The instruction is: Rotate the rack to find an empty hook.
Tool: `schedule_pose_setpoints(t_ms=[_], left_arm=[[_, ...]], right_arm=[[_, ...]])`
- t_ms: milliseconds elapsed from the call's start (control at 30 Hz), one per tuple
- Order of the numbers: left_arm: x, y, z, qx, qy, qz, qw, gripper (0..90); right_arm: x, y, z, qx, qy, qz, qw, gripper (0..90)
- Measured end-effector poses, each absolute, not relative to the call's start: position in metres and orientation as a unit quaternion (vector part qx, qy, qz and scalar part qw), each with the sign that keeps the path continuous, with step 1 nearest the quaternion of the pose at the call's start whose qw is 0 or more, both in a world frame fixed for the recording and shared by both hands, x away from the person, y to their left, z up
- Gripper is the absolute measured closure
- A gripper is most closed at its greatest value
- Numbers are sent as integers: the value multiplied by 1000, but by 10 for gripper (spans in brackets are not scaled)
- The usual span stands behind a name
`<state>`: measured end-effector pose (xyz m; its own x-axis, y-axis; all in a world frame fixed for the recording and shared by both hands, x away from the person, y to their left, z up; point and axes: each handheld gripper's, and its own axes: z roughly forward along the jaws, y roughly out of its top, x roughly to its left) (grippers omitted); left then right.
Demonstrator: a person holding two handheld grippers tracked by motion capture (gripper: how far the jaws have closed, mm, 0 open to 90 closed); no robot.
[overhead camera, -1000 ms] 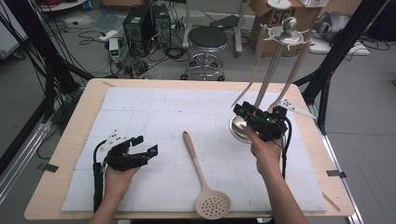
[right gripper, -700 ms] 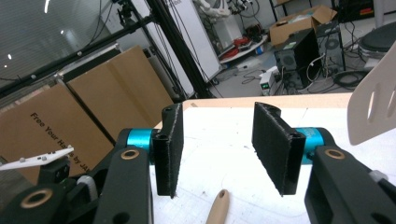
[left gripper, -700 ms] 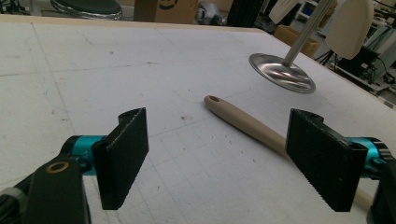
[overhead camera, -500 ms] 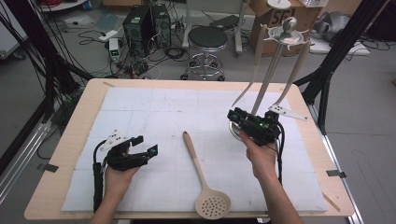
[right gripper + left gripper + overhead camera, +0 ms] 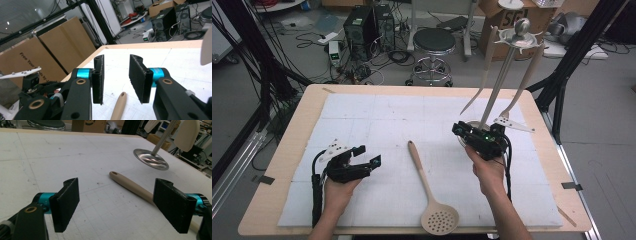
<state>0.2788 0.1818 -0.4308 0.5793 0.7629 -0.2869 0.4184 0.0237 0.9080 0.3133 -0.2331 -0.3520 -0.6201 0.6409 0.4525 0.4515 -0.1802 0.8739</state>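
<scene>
Slotted spoon point(image 5: 428, 186) lies flat on the white mat point(image 5: 377, 115), roughly mid-table, between the two hands. Long axis runs near-to-far with a slight slant: handle tip with the hang hole points away from the person and a bit toward their left, perforated head sits at the near edge, partly over the mat's border

Left gripper point(image 5: 368, 159) hovers low just left of the handle, jaws spread wide, nothing between them. In the left gripper view the handle point(image 5: 131, 186) runs diagonally past the right-side pad point(image 5: 173, 207), so the spoon is off to that gripper's side, not centred in the gap

Right gripper point(image 5: 462, 131) sits by the base of the utensil stand point(image 5: 504, 65), on the other side of the handle tip. Its jaws have just been closing; they're now partway in, still gapped, nothing clamped. In the right gripper view the handle end point(image 5: 119, 105) shows below the gap, ahead of the pads and apart from them

My read: both are about equally near the handle's far end, the right one aimed at it more squarely. To pinch across the handle rather than along it, either would need to drop and centre over the shaft

Stand's hooks already carry other utensils
</scene>
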Motion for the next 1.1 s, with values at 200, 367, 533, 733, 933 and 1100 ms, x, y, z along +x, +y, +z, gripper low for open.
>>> schedule_pose_setpoints(t_ms=[200, 367, 533, 733, 933, 1100], left_arm=[[279, 181, -431, 683, 432, 150, 569, 221], [279, 181, -431, 683, 432, 150, 569, 221], [279, 181, -431, 684, 432, 150, 569, 221], [279, 181, -431, 683, 432, 150, 570, 221], [279, 181, -431, 681, 434, 151, 570, 221], [279, 182, -430, 681, 433, 150, 571, 221]], right_arm=[[311, -224, -356, 418, 651, 630, 63, 687], [310, -221, -364, 421, 654, 627, 55, 711], [309, -217, -369, 422, 661, 618, 48, 754], [309, -208, -373, 418, 668, 615, 35, 827], [308, -200, -375, 411, 677, 610, 31, 895], [307, -194, -376, 410, 682, 605, 22, 898]])
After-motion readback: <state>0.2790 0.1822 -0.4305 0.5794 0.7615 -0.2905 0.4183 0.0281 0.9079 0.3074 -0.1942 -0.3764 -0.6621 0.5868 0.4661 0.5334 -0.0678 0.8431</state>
